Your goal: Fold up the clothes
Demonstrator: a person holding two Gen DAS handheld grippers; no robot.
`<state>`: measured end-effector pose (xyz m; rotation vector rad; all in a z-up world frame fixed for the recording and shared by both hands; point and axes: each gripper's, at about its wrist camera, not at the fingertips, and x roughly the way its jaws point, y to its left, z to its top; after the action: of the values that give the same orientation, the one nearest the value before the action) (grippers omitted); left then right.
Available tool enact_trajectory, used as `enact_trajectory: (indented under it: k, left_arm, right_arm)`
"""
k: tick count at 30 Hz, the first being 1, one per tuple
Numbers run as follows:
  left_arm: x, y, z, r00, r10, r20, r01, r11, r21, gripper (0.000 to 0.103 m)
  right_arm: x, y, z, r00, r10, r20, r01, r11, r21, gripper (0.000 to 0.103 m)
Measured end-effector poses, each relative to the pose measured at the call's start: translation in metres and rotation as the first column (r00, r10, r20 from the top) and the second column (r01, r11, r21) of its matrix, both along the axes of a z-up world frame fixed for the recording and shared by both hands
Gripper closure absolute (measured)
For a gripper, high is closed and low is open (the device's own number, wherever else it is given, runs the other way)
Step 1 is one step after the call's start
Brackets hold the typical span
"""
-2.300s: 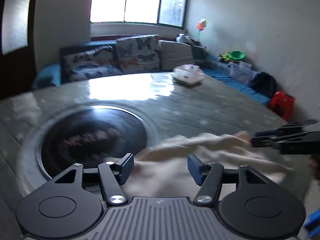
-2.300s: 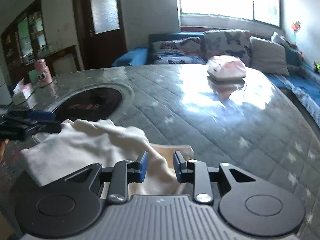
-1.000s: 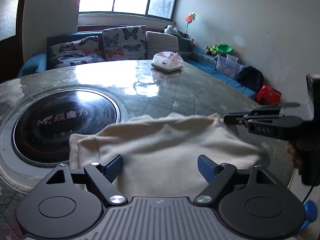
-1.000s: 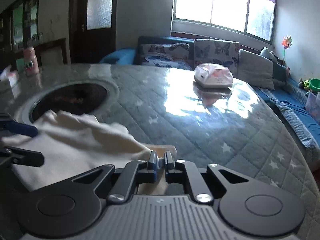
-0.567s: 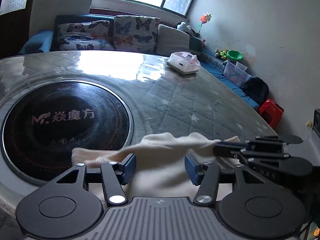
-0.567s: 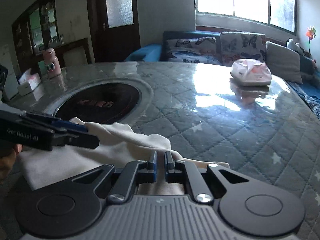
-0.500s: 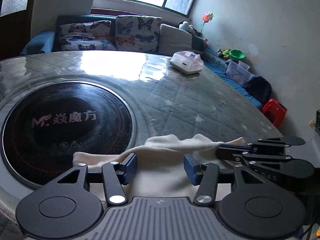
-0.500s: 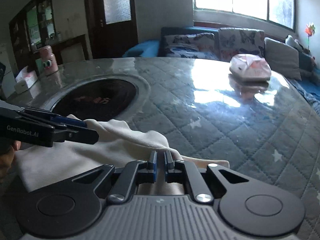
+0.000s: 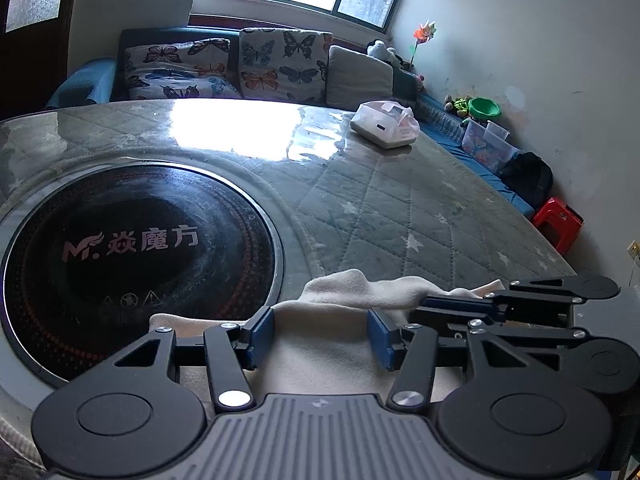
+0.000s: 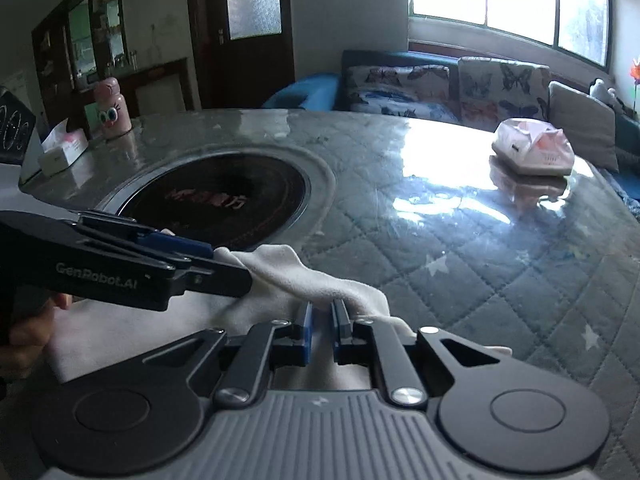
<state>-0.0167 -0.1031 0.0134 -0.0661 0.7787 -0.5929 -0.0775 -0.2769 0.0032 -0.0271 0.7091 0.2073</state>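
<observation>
**Cream garment gathered at the bench edge, fold under way**

Daylight from a wide window falls across a living room with butterfly cushions on a blue sofa, where a quilted, glass-topped bench [image 9: 400,208] carries a round black cooktop [image 9: 136,256] and a pink tissue box [image 9: 386,126]. A cream garment [image 9: 332,344] lies at the near edge of the bench, just beside the cooktop, bunched into a raised ridge rather than spread flat. The left hand-held gripper [image 9: 320,336] stands about half open over the cloth, its blue pads to either side of a fold with no visible pinch. The right hand-held gripper [image 10: 322,322] is nearly closed, its jaws just beginning to open, with a thin edge of the garment between the pads [image 10: 307,320]. By the look of it, one fold has been drawn over and is being laid down; the cloth remains rumpled, so smoothing and further folds appear to be left.
</observation>
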Motion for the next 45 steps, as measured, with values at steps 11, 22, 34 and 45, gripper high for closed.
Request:
enact_trajectory:
  k: [11,22,34,45]
  left_arm:
    - [-0.033,0.027,0.012,0.997,0.067,0.048,-0.065,0.997,-0.044,0.047]
    - [-0.074,0.058,0.0,0.98,0.186,0.068,-0.184,0.982,-0.038,0.043]
    - [-0.093,0.084,-0.01,0.984,0.178,-0.007,-0.178,0.981,-0.083,0.085]
    - [-0.151,0.115,0.01,0.981,0.189,0.039,-0.189,0.982,-0.01,0.082]
  right_arm:
    - [-0.012,0.009,-0.002,0.999,-0.028,0.031,0.028,1.0,0.001,0.092]
    - [-0.049,0.038,0.0,0.993,0.083,0.086,-0.08,0.996,-0.038,0.087]
    - [-0.072,0.055,-0.009,0.986,0.124,0.109,-0.119,0.991,-0.055,0.085]
    - [-0.119,0.07,0.002,0.965,0.219,0.141,-0.218,0.976,-0.021,0.085]
